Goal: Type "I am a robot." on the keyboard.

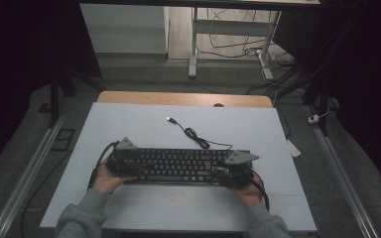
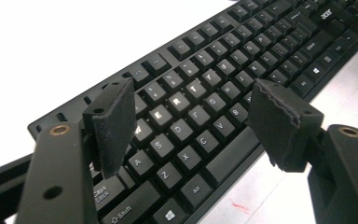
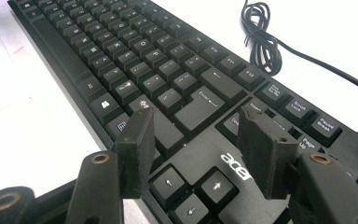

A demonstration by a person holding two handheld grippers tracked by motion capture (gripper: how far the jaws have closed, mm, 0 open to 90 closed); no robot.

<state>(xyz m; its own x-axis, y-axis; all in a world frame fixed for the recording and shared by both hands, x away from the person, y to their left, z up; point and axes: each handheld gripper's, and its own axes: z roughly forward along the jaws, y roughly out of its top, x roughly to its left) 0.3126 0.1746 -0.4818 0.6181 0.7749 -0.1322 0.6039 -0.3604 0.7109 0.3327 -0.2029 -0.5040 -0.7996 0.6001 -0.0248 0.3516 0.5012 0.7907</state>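
Two tools sit at the ends of one black keyboard, which lies flat on the pale surface, long side across it and close to our edge. Our left tool is over the keyboard's left end and our right tool over its right end, each with a hand behind it and grey sleeves reaching in from the bottom of the high view.

In the left gripper view, the left tool has its jaws spread wide above the letter keys, one pad over the Q, W and A area and the other pad beyond the keyboard's near edge by the space bar. Nothing is clamped between them; the pads do not press on the keyboard, and we cannot tell whether the left-hand pad brushes the keys beneath it.

In the right gripper view, the right tool also stands well open, its jaws straddling the block of arrow keys and the brand label. One pad is at the near edge beside the right shift area, the other pad over the navigation keys. It grips nothing; whether its pads touch the keyboard we cannot tell.

The keyboard's cable runs off its back edge, bundled in a small coil, and ends in a plug lying loose farther back on the surface. In the right gripper view the coil lies just beyond the function keys.
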